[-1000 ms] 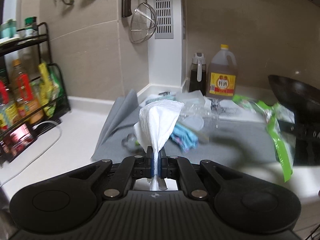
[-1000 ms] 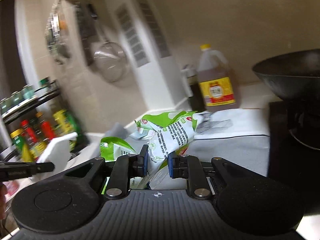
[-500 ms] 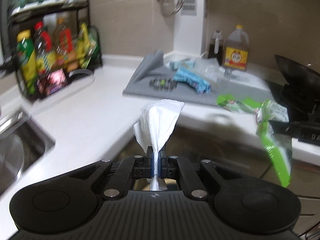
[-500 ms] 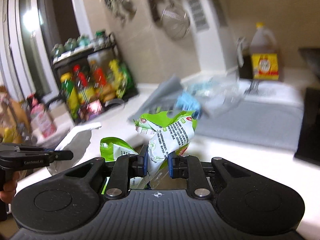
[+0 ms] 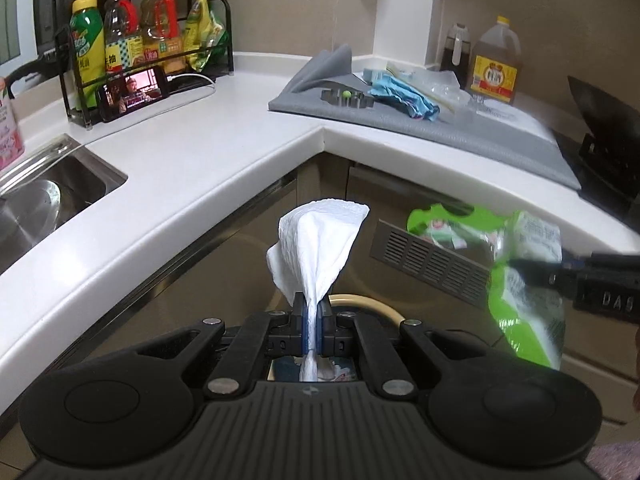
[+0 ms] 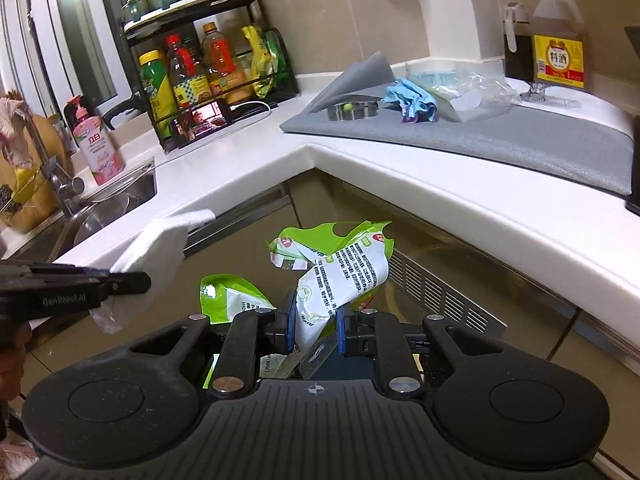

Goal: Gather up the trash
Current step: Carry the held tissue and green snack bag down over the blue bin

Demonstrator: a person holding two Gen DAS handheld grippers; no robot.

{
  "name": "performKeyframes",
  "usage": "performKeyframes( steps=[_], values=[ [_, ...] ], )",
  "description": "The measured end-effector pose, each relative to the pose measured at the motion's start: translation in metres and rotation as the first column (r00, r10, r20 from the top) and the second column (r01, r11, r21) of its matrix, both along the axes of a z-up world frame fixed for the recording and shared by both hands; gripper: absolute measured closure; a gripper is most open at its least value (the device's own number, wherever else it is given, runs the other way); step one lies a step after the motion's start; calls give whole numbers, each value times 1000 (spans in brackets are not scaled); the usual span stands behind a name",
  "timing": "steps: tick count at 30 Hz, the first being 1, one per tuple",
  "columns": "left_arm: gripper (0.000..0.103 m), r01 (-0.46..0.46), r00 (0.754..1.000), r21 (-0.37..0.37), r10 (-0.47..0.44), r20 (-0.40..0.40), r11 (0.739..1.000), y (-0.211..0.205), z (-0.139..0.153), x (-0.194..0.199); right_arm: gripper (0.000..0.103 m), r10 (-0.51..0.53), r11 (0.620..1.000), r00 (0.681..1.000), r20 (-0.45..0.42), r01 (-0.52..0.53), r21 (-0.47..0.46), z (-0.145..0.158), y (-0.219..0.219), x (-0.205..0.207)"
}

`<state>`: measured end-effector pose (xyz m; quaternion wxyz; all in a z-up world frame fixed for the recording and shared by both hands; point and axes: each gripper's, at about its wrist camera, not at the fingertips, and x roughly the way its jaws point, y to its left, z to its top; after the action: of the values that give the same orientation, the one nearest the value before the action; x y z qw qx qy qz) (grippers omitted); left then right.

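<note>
Here, my left tongs [image 5: 311, 322] are clamped flat on a white paper towel [image 5: 318, 242], which fans upward from the pads; my right tongs [image 6: 316, 326] are pinched on a crumpled green-and-white wrapper [image 6: 340, 268], printed with small Chinese text too fine for me to read; both loads hang in the air in front of the cabinet doors, below the edge of the white bench [image 5: 192, 160]. In the right wrist view the side of my left tongs reads "GenRobot.AI"; in the left wrist view the side of my right tongs shows "DAS" before the frame cuts it off. The yellow label on the big jug [image 6: 558, 36] reads 料酒; the pink pump bottle [image 6: 94, 142] by the sink [image 5: 48, 196] reads 立白; a soy bottle in the black rack [image 5: 148, 44] shows 生抽. More trash lies on the grey mat [image 6: 500, 136] up on the bench: a blue crumpled piece [image 6: 412, 98] and clear plastic film [image 6: 472, 94], with a metal cutter holding a green ball [image 6: 348, 107] just beside them. A phone [image 5: 134, 94] with a lit screen leans at the rack's foot, its white cable trailing across the bench. A vent grille [image 5: 432, 264] sits in the cabinet face behind the wrapper.
</note>
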<state>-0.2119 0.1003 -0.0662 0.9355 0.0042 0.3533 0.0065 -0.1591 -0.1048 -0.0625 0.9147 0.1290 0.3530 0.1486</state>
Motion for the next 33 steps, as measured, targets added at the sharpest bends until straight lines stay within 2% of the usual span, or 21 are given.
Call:
performKeyframes(
  steps=[33],
  values=[
    [99,34,998,-1,-34,-43,999,-9,-10,2,82,13,999,1000,-16,-14,-38,-3,10,5]
  ],
)
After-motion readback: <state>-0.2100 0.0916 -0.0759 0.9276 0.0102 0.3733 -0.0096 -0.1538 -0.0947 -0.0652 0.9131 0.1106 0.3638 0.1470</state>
